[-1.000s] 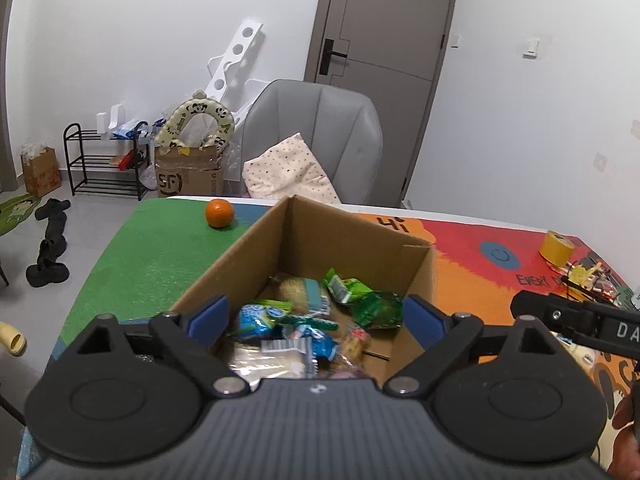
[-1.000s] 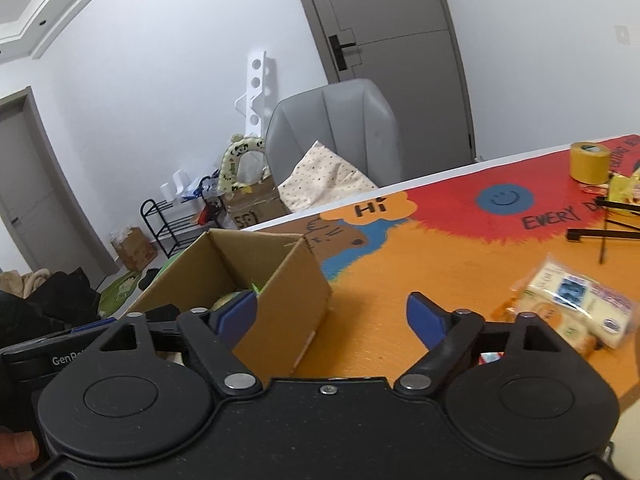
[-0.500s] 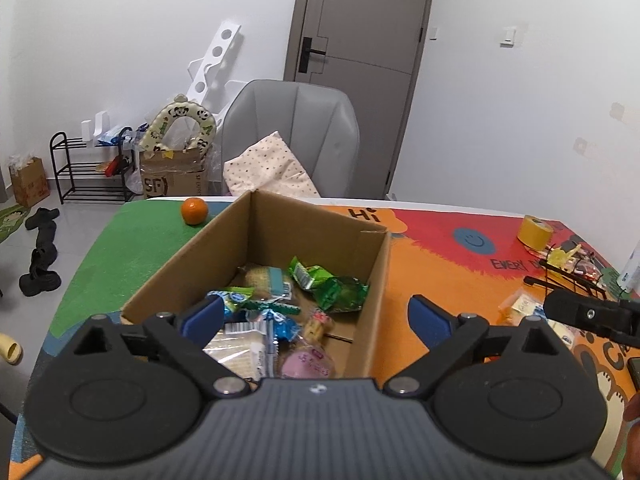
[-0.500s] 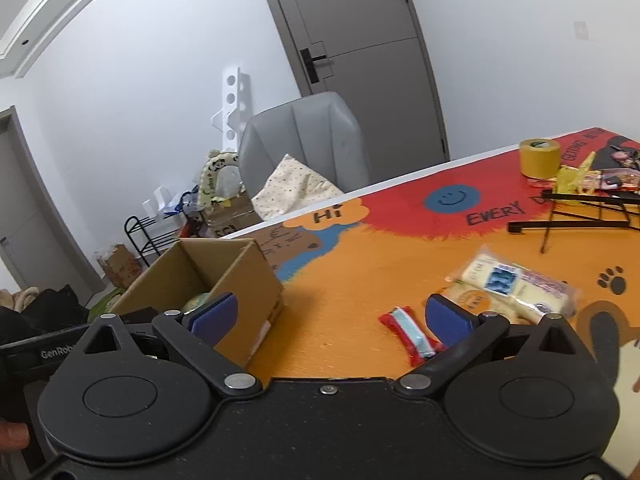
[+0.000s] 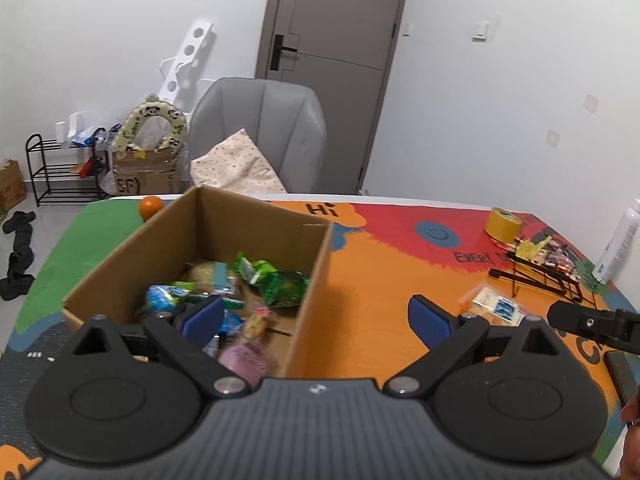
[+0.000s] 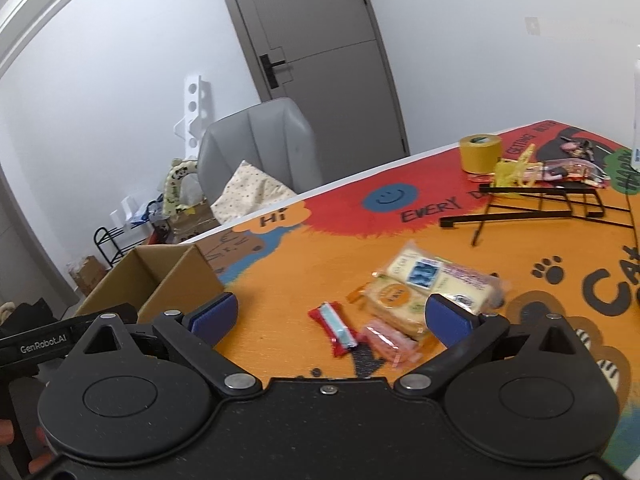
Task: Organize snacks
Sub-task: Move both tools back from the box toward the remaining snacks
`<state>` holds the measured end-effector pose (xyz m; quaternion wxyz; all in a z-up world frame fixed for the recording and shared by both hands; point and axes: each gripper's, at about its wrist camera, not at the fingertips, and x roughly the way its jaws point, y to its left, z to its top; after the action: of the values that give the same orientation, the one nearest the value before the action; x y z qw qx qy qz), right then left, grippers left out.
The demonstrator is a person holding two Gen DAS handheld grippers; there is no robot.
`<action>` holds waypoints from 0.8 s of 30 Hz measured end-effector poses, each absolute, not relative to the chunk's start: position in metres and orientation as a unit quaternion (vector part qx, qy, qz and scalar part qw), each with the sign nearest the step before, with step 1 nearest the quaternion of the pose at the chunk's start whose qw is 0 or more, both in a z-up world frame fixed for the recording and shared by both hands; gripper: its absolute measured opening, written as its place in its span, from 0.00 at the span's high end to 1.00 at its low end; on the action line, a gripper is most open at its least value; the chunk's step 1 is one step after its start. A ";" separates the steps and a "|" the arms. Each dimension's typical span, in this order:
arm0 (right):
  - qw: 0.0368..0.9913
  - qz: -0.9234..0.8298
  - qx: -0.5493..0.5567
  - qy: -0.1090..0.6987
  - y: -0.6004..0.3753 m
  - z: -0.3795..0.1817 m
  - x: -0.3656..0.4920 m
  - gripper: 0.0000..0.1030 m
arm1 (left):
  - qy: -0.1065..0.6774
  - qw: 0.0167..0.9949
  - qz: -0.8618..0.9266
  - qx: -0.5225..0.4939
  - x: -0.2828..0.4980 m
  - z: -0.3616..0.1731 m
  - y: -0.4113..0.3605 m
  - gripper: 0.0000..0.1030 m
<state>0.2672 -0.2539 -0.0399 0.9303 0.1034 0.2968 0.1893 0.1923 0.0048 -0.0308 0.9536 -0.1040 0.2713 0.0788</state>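
An open cardboard box [image 5: 308, 280] on the colourful table mat holds several snack packets, among them a green one [image 5: 276, 278] and a pink one [image 5: 248, 360]. My left gripper [image 5: 316, 314] is open and empty above the box's near right corner. My right gripper [image 6: 330, 314] is open and empty, just above loose snacks on the mat: a red and blue bar [image 6: 334, 328], a pink packet [image 6: 390, 344], a sandwich cracker pack [image 6: 396, 300] and a clear cracker pack [image 6: 440, 280]. The box [image 6: 168, 276] lies to its left. The cracker packs [image 5: 496, 306] also show in the left wrist view.
A yellow tape roll [image 6: 480, 154], a black wire stand [image 6: 540, 204] and small packets lie at the far right. A white bottle [image 5: 618, 244] stands at the right edge. An orange [image 5: 151, 207] sits behind the box. A grey chair [image 5: 260, 132] stands behind the table.
Both grippers have moved right along the table. The left one now hangs over the box's right corner instead of its middle. The loose snacks have come between the right gripper's fingers.
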 end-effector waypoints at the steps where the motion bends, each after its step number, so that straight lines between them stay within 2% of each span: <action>1: 0.930 0.187 0.104 0.297 -0.257 -0.041 0.267 0.00 | 0.272 0.954 0.076 -0.103 0.194 -0.031 0.002 0.05; 21: 0.927 0.171 0.110 0.314 -0.285 -0.069 0.276 0.00 | 0.294 0.951 0.030 -0.089 0.216 -0.049 -0.039 0.04; 24: 0.926 0.173 0.112 0.315 -0.288 -0.072 0.279 0.03 | 0.300 0.950 0.022 -0.084 0.220 -0.052 -0.046 0.04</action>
<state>0.2786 -0.2882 -0.0718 0.9265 0.1121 0.3151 0.1726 0.2204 -0.0460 -0.0520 0.9500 -0.0844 0.2997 0.0221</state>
